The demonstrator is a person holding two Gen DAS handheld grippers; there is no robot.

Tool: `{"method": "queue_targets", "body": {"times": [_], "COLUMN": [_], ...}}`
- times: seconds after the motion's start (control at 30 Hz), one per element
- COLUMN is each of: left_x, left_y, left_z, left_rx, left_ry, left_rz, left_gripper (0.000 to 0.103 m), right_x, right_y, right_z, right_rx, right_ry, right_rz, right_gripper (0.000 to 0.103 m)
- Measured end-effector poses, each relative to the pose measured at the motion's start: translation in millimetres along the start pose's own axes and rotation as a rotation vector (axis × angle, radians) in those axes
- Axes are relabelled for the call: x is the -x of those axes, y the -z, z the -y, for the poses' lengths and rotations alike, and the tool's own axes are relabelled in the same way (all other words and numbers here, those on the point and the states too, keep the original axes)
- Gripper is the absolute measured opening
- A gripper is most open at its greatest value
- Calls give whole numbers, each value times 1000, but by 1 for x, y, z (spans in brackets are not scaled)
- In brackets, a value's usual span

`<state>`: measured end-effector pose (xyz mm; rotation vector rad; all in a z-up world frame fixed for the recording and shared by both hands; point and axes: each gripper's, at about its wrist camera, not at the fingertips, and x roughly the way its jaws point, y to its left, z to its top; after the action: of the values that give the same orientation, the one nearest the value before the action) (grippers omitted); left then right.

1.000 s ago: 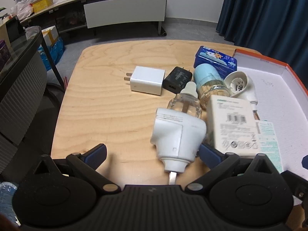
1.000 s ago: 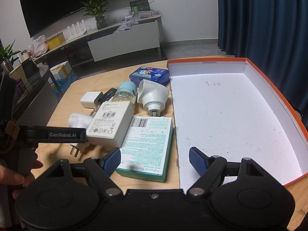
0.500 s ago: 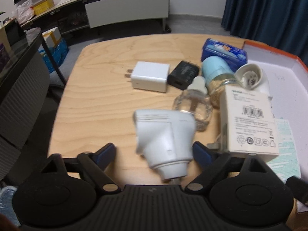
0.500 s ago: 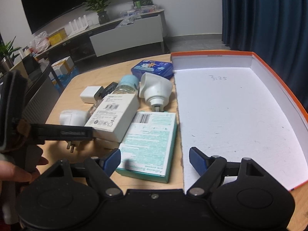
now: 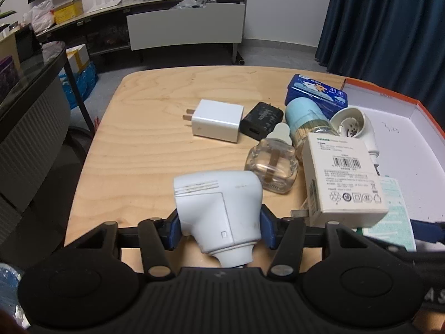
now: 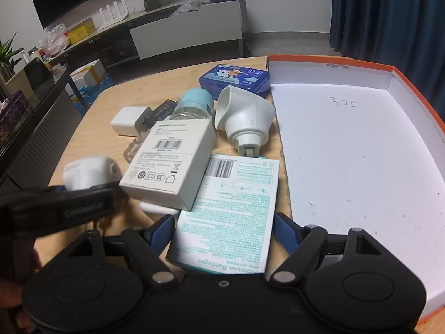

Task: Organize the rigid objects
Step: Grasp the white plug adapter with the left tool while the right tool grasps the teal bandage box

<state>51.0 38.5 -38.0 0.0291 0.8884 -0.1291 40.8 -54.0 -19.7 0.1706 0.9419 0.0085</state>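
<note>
My left gripper is shut on a white plug-in device, with a blue pad against each side of it. It also shows in the right wrist view, behind the left gripper's body. My right gripper has closed in around a green-and-white bandage box; both pads touch its sides. A white carton with a barcode leans on that box. The orange-rimmed white tray lies to the right.
On the wooden table lie a white charger, a black adapter, a clear glass bottle, a blue-capped jar, a blue tin and a second white plug-in device.
My left gripper has closed from wide open onto the white plug-in device. My right gripper has moved forward and closed around the bandage box.
</note>
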Motion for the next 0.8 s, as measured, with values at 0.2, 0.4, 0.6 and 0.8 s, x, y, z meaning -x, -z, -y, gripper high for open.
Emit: {"method": "queue_targets", "body": {"times": [0.2, 0.4, 0.6, 0.8], "left_x": [11, 25, 34, 41], "left_y": [5, 9, 13, 16], "left_z": [-5, -8, -8, -5], "left_rx": [33, 68, 96, 105], "left_ry": [16, 31, 48, 53], "left_rz": [14, 33, 47, 62], "left_gripper": [55, 55, 55, 55], "right_x": [17, 39, 53, 47], "right_y": [1, 3, 4, 5], "right_z": [7, 16, 26, 29], "right_rx": [13, 27, 12, 28], "right_ry": [-8, -30, -42, -53], "right_rz": [30, 68, 83, 50], "right_gripper": [85, 85, 84, 85]}}
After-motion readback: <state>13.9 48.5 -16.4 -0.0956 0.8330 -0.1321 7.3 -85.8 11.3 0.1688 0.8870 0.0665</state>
